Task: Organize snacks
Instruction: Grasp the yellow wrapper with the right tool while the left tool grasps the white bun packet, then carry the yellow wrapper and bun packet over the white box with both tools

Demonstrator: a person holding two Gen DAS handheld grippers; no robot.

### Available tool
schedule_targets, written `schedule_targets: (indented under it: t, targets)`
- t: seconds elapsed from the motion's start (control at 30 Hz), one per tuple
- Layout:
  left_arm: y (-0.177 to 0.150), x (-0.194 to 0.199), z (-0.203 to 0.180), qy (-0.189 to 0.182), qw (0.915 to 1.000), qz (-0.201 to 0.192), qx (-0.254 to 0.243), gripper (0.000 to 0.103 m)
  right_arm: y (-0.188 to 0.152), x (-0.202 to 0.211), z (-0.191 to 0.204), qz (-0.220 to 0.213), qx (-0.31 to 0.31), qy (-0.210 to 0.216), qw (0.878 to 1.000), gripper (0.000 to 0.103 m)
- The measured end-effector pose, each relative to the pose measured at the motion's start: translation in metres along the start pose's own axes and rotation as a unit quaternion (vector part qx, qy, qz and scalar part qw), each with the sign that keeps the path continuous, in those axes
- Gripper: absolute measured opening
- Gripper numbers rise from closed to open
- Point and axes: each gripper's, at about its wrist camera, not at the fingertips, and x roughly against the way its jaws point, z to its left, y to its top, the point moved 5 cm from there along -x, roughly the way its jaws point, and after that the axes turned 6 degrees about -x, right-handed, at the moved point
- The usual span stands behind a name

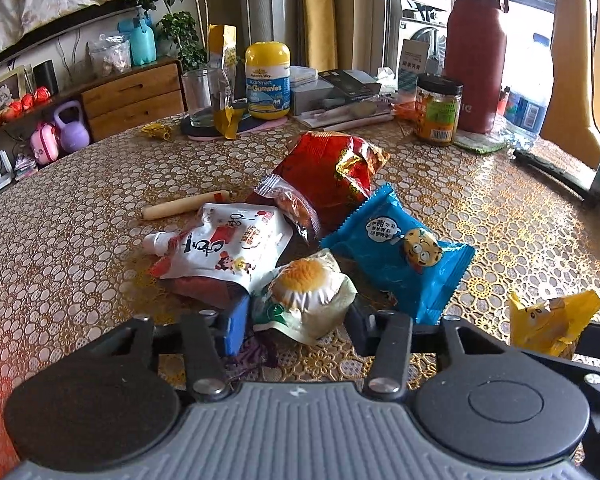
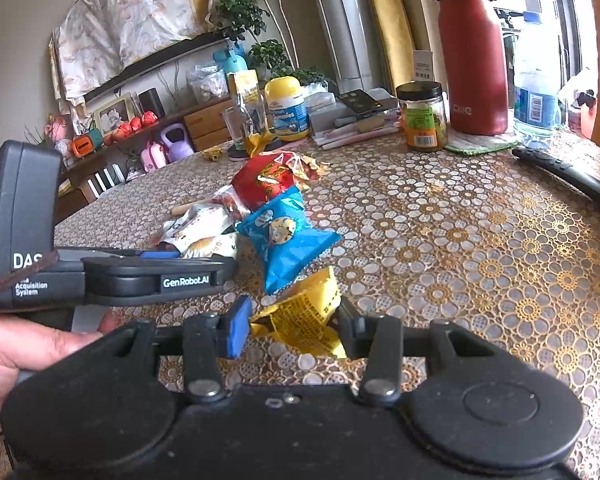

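Observation:
A heap of snacks lies mid-table: a red bag (image 1: 332, 176), a blue packet with a cartoon tiger (image 1: 400, 252), a white spouted pouch (image 1: 224, 248) and a clear pack of orange snacks (image 1: 292, 208). My left gripper (image 1: 296, 320) is shut on a wrapped cake packet (image 1: 304, 292), one finger on each side. My right gripper (image 2: 292, 324) is shut on a yellow packet (image 2: 304, 316), just right of the heap; that packet also shows in the left wrist view (image 1: 548, 320). The left gripper's body (image 2: 112, 276) sits to its left.
At the table's back stand a red bottle (image 1: 476, 56), a black-lidded jar (image 1: 438, 110), a yellow gummies tub (image 1: 268, 80), a glass (image 1: 200, 98), boxes and papers. A cream stick (image 1: 184, 206) lies behind the pouch. A dark remote (image 2: 560, 172) lies at the right.

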Motion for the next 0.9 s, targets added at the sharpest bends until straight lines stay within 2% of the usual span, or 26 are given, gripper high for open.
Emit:
schedule_targets:
  t: [0.1, 0.4, 0.9]
  targets:
    - [-0.001, 0.006, 0.002, -0.003, 1.0000, -0.003, 0.004, 0.038, 0.001, 0.001, 0.001, -0.002, 0.001, 0.000, 1.000, 0.043]
    - [-0.006, 0.035, 0.006, -0.008, 0.9997, -0.022, 0.011, 0.037, 0.001, 0.008, 0.010, -0.008, 0.010, 0.002, 1.000, 0.043]
    - [-0.014, 0.132, 0.048, 0.023, 0.9954, -0.077, 0.051, 0.037, 0.008, 0.041, 0.059, -0.036, 0.045, 0.030, 0.998, 0.043]
